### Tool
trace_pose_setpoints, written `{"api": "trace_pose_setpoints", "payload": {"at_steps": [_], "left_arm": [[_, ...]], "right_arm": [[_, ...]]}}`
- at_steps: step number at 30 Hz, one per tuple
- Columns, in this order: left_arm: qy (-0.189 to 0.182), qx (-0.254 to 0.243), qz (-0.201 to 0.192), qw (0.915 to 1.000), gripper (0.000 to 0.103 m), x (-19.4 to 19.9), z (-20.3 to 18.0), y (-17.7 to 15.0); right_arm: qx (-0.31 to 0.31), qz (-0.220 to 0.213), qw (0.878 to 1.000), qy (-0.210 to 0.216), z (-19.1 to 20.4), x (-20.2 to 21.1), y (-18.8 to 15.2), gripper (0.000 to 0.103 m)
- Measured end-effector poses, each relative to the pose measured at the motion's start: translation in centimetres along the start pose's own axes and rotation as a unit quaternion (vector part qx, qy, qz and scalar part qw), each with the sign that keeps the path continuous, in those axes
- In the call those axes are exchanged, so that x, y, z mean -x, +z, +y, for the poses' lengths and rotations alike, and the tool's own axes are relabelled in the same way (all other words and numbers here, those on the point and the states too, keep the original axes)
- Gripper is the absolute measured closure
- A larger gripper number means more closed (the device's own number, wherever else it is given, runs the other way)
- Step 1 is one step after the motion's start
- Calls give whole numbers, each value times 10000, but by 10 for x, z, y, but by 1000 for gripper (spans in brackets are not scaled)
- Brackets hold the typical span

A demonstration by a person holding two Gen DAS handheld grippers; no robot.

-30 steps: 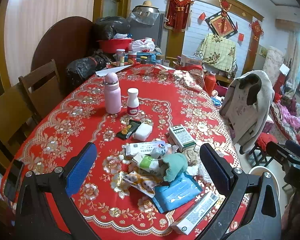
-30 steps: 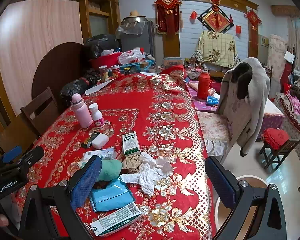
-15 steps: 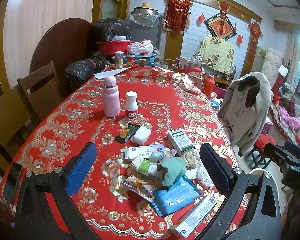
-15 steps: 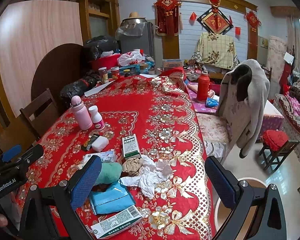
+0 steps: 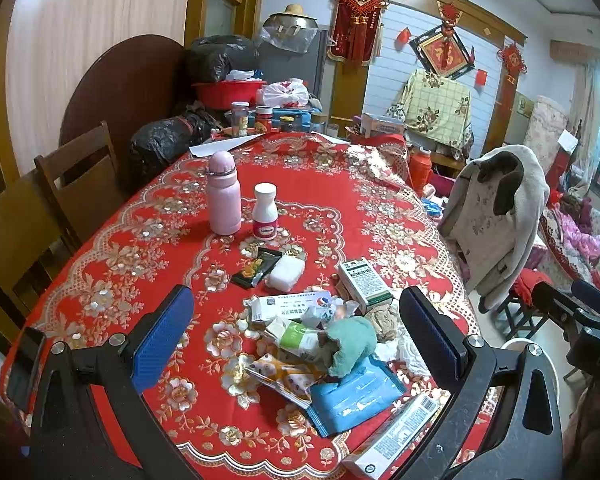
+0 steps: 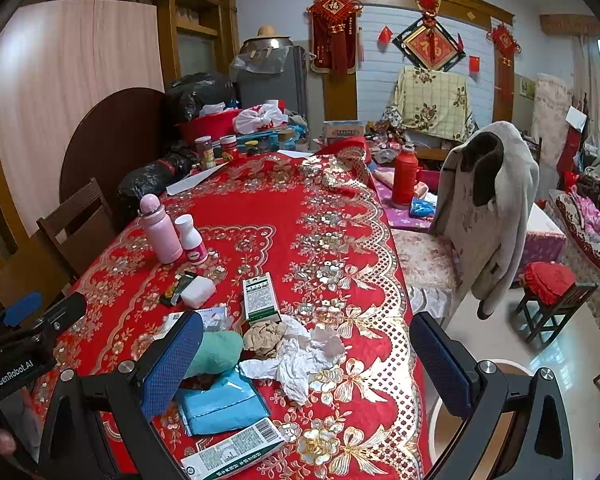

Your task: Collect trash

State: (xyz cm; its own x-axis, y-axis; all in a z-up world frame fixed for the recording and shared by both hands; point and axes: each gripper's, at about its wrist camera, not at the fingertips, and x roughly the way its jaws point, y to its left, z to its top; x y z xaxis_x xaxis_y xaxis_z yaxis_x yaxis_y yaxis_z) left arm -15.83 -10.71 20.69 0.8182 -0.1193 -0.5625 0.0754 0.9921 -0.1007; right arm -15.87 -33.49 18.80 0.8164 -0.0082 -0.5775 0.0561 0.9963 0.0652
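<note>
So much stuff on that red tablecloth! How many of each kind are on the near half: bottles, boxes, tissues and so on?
Upright bottles: 2, the pink flask and the white bottle.
Cardboard boxes: 2, the green-and-white box and the long box at the table's edge.
Blue packet: 1.
Crumpled white tissue: 1.
Green cloth wad: 1.
Total: 7, leaving out the smaller wrappers, which are too jumbled to count.

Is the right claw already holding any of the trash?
No: the right claw is open and empty above the crumpled white tissue.
</note>
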Motion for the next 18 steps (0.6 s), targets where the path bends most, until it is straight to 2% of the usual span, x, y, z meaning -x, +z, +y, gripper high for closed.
{"api": "trace_pose_setpoints", "payload": {"at_steps": [18], "left_arm": [[46,93,164,9998,1,-11,11,-2]], "right_arm": [[13,86,10000,14,3,-5,-2,0]]}}
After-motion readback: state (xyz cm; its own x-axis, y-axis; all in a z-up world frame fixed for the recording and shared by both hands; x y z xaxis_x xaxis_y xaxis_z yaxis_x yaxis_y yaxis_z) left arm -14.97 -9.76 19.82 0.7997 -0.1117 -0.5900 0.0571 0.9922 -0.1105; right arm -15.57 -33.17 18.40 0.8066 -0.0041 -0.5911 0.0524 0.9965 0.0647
